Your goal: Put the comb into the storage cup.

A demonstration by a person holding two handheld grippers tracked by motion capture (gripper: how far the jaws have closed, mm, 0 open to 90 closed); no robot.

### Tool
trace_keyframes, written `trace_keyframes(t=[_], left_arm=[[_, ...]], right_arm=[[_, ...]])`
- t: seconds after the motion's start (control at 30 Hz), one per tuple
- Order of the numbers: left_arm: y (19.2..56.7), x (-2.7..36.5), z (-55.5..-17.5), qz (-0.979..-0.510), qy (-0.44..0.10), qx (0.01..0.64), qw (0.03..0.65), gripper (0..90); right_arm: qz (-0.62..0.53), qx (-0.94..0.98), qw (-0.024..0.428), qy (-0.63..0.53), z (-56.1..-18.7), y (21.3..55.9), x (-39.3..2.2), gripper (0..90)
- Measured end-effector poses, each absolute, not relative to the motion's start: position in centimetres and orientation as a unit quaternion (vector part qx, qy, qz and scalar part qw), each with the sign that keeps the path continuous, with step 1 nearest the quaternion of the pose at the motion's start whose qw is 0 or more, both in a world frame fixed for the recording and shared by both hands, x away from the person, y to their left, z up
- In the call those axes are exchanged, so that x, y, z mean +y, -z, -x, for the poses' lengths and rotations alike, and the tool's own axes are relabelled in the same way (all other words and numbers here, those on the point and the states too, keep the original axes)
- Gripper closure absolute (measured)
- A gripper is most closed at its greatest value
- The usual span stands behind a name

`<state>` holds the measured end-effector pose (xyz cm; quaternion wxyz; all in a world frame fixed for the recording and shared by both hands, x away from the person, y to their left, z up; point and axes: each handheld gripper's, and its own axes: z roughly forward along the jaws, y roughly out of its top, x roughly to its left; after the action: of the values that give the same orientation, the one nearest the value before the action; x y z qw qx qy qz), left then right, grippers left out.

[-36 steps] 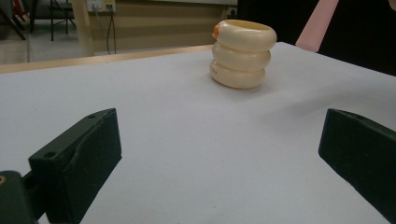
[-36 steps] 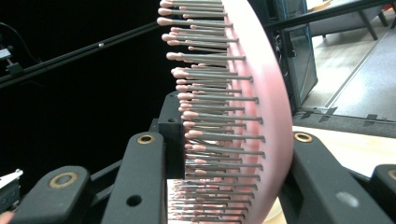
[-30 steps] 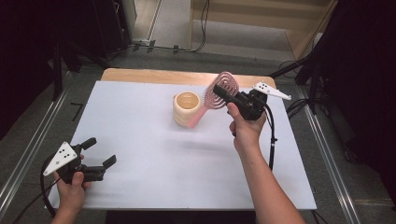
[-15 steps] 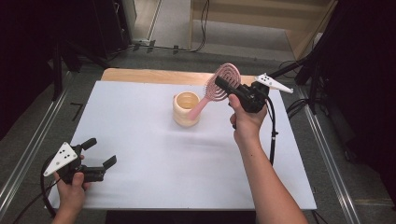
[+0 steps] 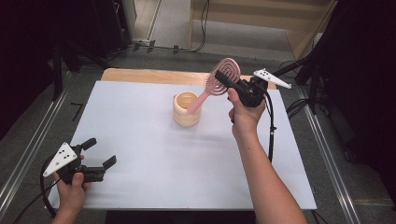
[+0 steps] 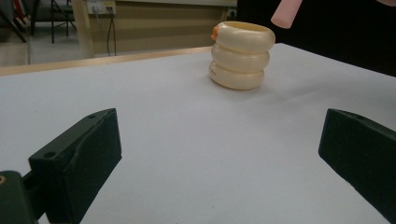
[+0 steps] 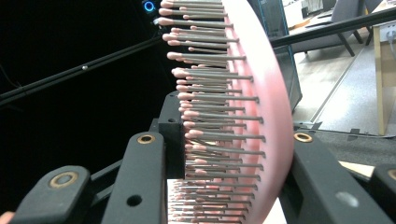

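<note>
The right gripper (image 5: 227, 80) is clamped on the round head of a pink hairbrush (image 5: 219, 81), one jaw against the bristle side and the other against the smooth back, as the right gripper view shows with the hairbrush (image 7: 243, 116) squeezed between them. From that grip the brush's long axis slants down and away toward the person's left, the handle tip hanging just at the mouth of the cream ribbed cup (image 5: 186, 109), which stands below and to the left of the gripper; whether the tip is already inside the rim I cannot tell. The next move likely turns on bringing the handle upright over the cup's opening and lowering it. The left gripper (image 5: 95, 156) rests wide open and empty near the table's (image 5: 140, 140) near left corner, well apart from the cup (image 6: 240, 56), so the right hand is far nearer. Bare tabletop surrounds the cup; its far wooden edge lies just beyond.
</note>
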<state>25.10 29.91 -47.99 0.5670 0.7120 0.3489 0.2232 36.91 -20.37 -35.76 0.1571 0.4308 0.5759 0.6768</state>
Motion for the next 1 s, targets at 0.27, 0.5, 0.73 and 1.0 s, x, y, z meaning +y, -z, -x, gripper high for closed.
trace_keyframes(t=[0.27, 0.5, 0.73, 1.0], left_arm=[[47.9, 30.0, -25.0, -0.714, -0.224, 0.346, 0.567, 0.0], [47.9, 29.9, -25.0, -0.713, -0.224, 0.345, 0.567, 0.0], [47.9, 29.9, -25.0, -0.713, -0.224, 0.344, 0.569, 0.0], [47.8, 29.8, -24.9, -0.71, -0.222, 0.344, 0.573, 0.0]], right_arm=[[-0.432, 0.577, 0.163, -0.673, -37.7, 35.7, -20.0, 62.4], [-0.435, 0.575, 0.162, -0.674, -38.5, 35.7, -19.7, 62.4], [-0.434, 0.576, 0.167, -0.672, -39.2, 35.7, -19.1, 62.4], [-0.436, 0.577, 0.173, -0.669, -39.9, 36.2, -18.8, 62.4]])
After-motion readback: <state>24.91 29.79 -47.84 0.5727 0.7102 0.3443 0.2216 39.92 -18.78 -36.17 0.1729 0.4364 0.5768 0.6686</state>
